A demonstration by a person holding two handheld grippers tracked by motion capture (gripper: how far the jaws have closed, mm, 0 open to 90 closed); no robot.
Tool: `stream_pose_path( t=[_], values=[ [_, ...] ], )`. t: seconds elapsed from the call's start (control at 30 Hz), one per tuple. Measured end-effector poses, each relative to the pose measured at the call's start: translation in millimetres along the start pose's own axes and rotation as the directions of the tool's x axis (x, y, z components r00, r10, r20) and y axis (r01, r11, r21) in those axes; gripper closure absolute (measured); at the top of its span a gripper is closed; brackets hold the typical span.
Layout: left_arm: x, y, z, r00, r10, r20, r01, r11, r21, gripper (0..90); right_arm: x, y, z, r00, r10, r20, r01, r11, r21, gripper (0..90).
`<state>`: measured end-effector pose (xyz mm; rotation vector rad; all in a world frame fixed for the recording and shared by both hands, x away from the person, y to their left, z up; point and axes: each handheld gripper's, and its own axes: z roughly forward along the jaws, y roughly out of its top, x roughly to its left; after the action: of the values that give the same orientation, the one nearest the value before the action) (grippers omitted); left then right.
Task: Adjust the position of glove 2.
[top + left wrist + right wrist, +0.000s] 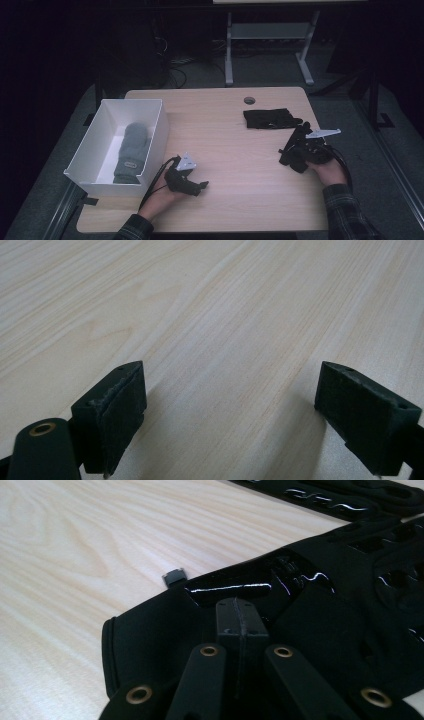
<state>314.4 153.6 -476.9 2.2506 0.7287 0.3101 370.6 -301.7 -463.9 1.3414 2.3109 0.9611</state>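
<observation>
My right gripper point(291, 151) is at the right of the wooden table point(225, 150), its jaws shut on a black glove point(295, 159). In the right gripper view the shut jaws point(239, 620) pinch that glove's point(160, 625) fabric, which has shiny printed patches and a small tag point(175, 576). A second black glove point(270, 119) lies flat just beyond it, also at the top right of the right gripper view point(340, 500). My left gripper point(199, 186) rests low near the front of the table, open point(230, 405), with bare wood between its pads point(120, 410).
A white open box point(156, 131) stands at the table's left with a grey mitten point(131, 152) lying in it. A round cable hole point(249, 100) sits near the far edge. Desk legs and cables stand on the floor behind the table.
</observation>
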Motion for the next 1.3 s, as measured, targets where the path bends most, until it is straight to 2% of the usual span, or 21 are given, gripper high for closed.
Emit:
stream_pose_path(
  t=[0.3, 0.57, 0.83, 0.9, 0.93, 1.17, 1.3],
  values=[
    [0.3, 0.3, 0.1, 1.0000, 0.004, 0.002, -0.004, 1.0000, 0.002, 12.4, 16.8, 2.2, 1.7, 0.9973, -0.042, -0.060, 0.043, 0.999, 0.023, 90.0],
    [0.2, 0.0, 0.5, 1.0000, 0.003, 0.002, -0.003, 1.0000, -0.004, 12.4, 45.3, 2.7, 1.1, 0.9871, -0.104, -0.122, 0.110, 0.993, 0.047, 90.0],
    [-0.2, 0.2, 0.9, 1.0000, -0.002, 0.001, 0.002, 1.0000, -0.007, 12.4, 71.7, 5.9, 5.5, 0.9648, -0.174, -0.197, 0.187, 0.981, 0.049, 90.0],
    [-0.2, 0.2, 0.9, 1.0000, -0.002, 0.001, 0.002, 1.0000, -0.006, 12.4, 82.1, 6.1, 6.1, 0.9553, -0.195, -0.223, 0.211, 0.976, 0.052, 90.0],
    [-0.2, 0.2, 0.9, 1.0000, -0.001, 0.001, 0.001, 1.0000, -0.006, 12.4, 82.1, 6.1, 6.1, 0.9553, -0.195, -0.223, 0.211, 0.976, 0.052, 90.0],
    [-0.3, 0.1, 0.9, 1.0000, -0.001, 0.000, 0.001, 1.0000, -0.007, 12.5, 109.7, 3.6, 4.7, 0.9224, -0.258, -0.288, 0.284, 0.957, 0.053, 90.0],
    [0.1, 0.3, 0.7, 1.0000, 0.006, -0.003, -0.006, 1.0000, -0.006, 12.5, 120.7, 0.2, 1.2, 0.9049, -0.279, -0.321, 0.313, 0.948, 0.057, 90.0]
  ],
)
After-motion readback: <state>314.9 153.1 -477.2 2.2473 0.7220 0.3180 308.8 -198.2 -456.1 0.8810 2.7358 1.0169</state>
